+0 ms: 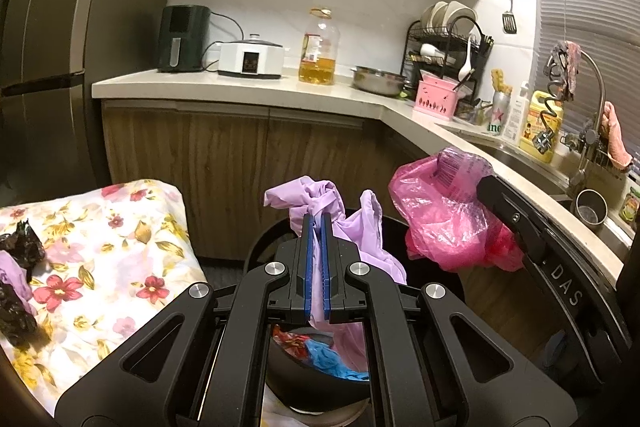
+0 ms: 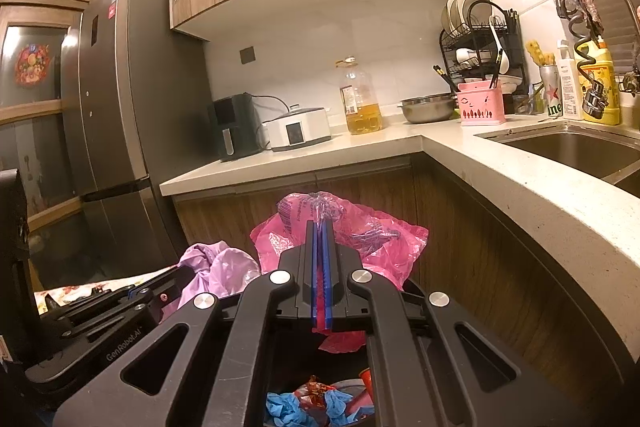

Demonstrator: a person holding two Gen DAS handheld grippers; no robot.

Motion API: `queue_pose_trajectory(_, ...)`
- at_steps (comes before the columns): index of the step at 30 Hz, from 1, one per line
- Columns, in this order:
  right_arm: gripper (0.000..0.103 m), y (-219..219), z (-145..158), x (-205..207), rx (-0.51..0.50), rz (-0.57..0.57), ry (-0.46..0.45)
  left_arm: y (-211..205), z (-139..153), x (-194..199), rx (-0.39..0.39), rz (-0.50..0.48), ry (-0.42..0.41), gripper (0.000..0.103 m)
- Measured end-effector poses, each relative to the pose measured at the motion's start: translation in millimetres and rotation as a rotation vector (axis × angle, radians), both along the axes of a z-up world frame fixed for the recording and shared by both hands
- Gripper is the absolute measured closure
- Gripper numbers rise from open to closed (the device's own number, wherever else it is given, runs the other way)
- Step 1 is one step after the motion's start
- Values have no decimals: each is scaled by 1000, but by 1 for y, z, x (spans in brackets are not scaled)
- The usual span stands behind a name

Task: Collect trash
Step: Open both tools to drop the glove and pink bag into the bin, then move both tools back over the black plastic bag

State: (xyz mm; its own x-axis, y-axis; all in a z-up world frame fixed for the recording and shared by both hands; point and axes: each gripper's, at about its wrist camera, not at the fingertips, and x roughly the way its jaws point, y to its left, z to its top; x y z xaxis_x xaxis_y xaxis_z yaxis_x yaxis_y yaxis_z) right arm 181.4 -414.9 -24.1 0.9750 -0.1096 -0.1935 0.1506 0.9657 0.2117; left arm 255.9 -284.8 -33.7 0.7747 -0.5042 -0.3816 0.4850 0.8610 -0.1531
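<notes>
My left gripper (image 1: 317, 223) is shut on a crumpled lilac plastic bag (image 1: 352, 227) and holds it above a round black trash bin (image 1: 260, 247). My right gripper (image 2: 319, 227) is shut on a pink plastic bag (image 2: 376, 243) and holds it over the same bin, to the right of the lilac bag (image 2: 216, 267). The pink bag also shows in the left wrist view (image 1: 440, 219). Inside the bin lie blue gloves (image 2: 284, 409) and red wrappers (image 2: 314, 393). More black and lilac trash (image 1: 16, 267) lies on the floral tablecloth (image 1: 120, 267) at the left.
A wooden cabinet (image 1: 240, 163) under a pale L-shaped counter (image 1: 248, 87) stands behind the bin. On the counter are an air fryer (image 1: 182, 39), a cooker (image 1: 250, 59), an oil bottle (image 1: 318, 47), a steel bowl (image 1: 378, 81) and a dish rack (image 1: 448, 43). The sink (image 2: 576, 147) is right, the fridge (image 2: 116, 115) left.
</notes>
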Motion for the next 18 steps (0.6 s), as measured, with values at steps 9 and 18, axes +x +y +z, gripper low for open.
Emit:
queue_pose_trajectory(9, 77, -9, -5, 4, 32, -13, 20, -6, -10, 7, 28, -15, 27, 86)
queue_pose_trajectory(18, 54, -4, -6, -1, 21, -23, 18, 7, -15, 0, 22, 38, 19, 41)
